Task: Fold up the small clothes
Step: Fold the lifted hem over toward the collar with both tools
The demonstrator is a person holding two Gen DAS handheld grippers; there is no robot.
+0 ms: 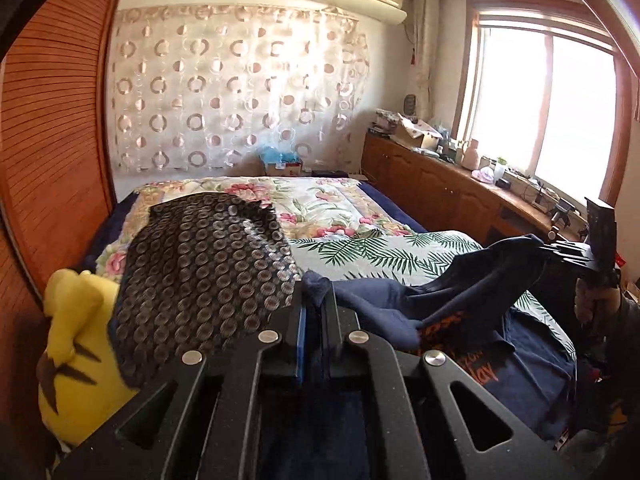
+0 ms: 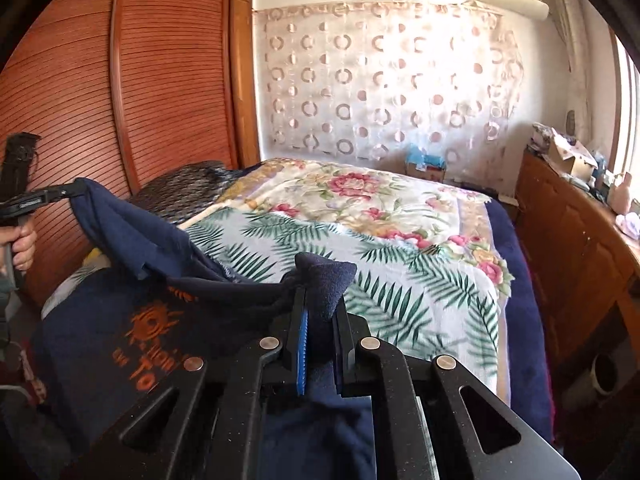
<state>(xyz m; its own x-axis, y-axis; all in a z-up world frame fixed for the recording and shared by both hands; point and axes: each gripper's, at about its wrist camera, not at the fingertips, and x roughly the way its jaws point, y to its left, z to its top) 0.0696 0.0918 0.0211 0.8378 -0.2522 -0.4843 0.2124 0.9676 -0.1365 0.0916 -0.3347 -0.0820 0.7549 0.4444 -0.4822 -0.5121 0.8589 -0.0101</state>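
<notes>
both jaws pinch corners of the navy shirt [image 2: 120,224], lifted between them.

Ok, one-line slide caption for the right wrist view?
Right gripper and left gripper each pinch the navy T-shirt, lifting it over the leaf-print bedspread.

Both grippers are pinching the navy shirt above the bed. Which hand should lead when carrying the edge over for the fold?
Neither clearly. The left gripper and right gripper are both shut on the navy shirt, stretched between them. Probably move both together.
</notes>
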